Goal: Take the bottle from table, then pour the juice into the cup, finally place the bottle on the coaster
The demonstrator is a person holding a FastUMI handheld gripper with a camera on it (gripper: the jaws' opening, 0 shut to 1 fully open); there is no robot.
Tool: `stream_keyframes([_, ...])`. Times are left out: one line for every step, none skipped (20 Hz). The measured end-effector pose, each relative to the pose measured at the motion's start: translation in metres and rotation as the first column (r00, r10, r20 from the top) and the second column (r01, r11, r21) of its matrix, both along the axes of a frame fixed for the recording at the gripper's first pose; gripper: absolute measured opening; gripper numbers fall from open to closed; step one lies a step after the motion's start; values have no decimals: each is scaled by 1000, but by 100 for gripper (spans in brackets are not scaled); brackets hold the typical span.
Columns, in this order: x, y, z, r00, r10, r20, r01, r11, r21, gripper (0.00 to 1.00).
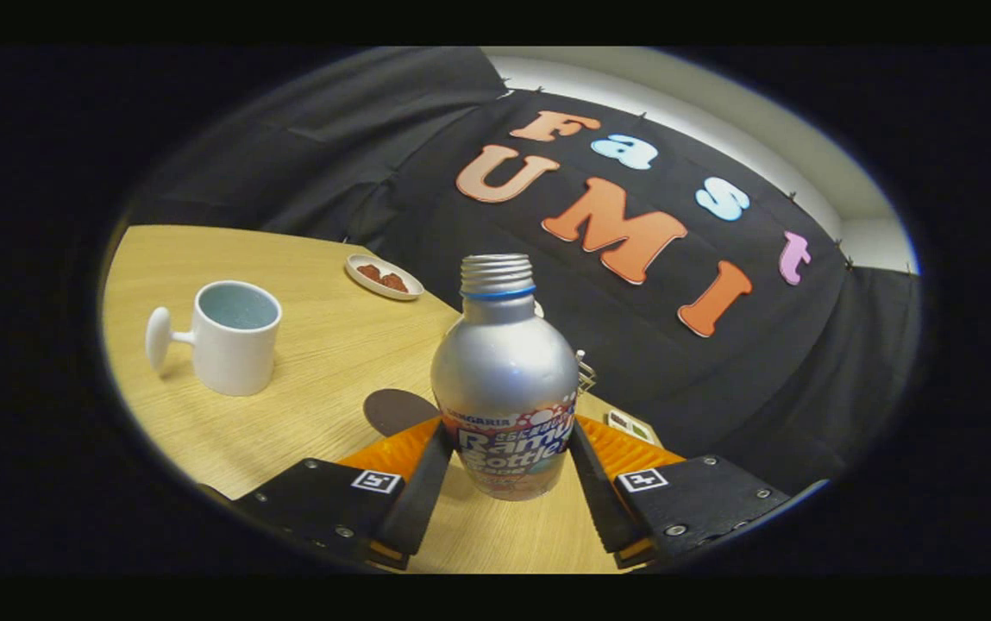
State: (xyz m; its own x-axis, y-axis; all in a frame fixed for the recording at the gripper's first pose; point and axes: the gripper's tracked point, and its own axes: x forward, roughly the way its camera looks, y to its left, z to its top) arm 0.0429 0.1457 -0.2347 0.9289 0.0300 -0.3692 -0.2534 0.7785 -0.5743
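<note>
Wooden table (323,345): silver bottle (504,362), uncapped, upright, held between both gripper (505,466) fingers, apparently pressed on its label. White cup (235,336) beyond, leftward. Dark coaster (396,410) just behind left finger. Small dish (383,278) farther back.

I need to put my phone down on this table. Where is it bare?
Bare wood lies between the white cup and the small dish, and in front of the cup toward the tongs. It is crowded around the bottle, gripped between the tongs, with the dark coaster just beside it.
</note>
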Motion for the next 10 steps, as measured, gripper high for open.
stream_keyframes([1, 2, 1, 1000, 8, 10, -8, 999, -31, 76])
stream_keyframes([2, 5, 2, 1000, 19, 19, -18, 998, -61, 76])
stream_keyframes([1, 6, 3, 999, 29, 26, -27, 996, -87, 76])
stream_keyframes([2, 8, 4, 999, 39, 33, -35, 993, -113, 76])
stream_keyframes([1, 10, 5, 998, 50, 41, -44, 989, -141, 76])
stream_keyframes([3, 14, 6, 997, 61, 50, -52, 985, -166, 76])
stream_keyframes([3, 17, 8, 996, 73, 59, -60, 980, -190, 76])
stream_keyframes([4, 19, 10, 994, 84, 70, -67, 974, -215, 76])
stream_keyframes([6, 23, 13, 992, 95, 81, -73, 968, -241, 76])
stream_keyframes([9, 25, 15, 990, 107, 92, -79, 960, -267, 76])
